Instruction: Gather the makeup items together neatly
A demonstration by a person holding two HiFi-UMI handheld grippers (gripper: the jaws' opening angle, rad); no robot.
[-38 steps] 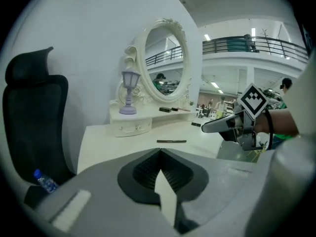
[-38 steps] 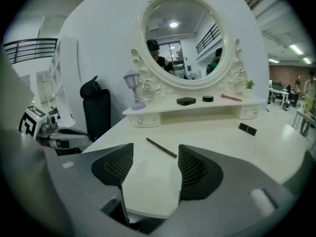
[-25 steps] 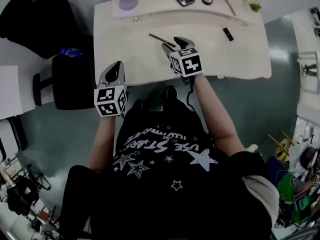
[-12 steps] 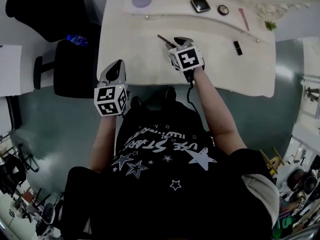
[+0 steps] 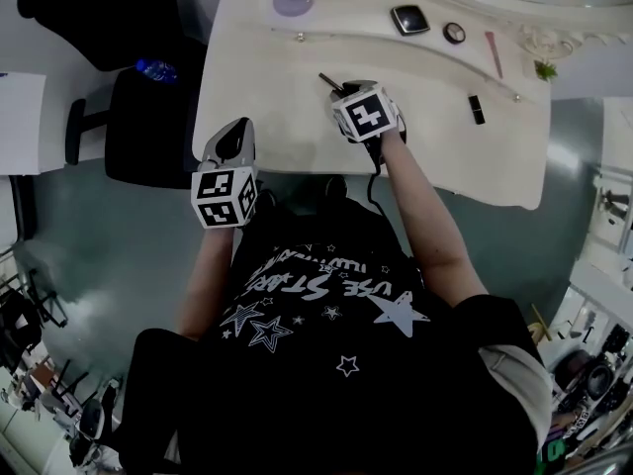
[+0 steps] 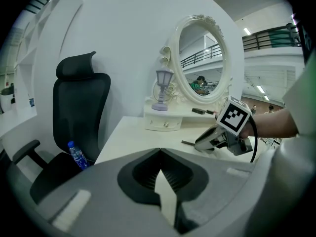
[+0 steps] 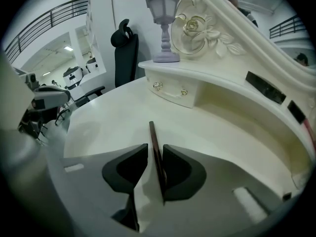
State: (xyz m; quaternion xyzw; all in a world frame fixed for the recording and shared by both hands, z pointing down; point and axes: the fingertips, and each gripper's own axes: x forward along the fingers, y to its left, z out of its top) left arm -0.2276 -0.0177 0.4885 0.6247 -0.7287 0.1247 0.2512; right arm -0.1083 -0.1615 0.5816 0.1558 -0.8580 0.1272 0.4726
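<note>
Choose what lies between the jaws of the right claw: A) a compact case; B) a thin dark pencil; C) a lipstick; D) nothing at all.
B: in the right gripper view, a thin dark pencil runs between the jaws of the right claw, its tip resting on the table.

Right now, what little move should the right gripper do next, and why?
Probably lift the pencil and carry it toward the compact on the back shelf. The right gripper has its jaws closed on the pencil, which is alone out on the table, while the compact and a small round pot sit together on that shelf.
</note>
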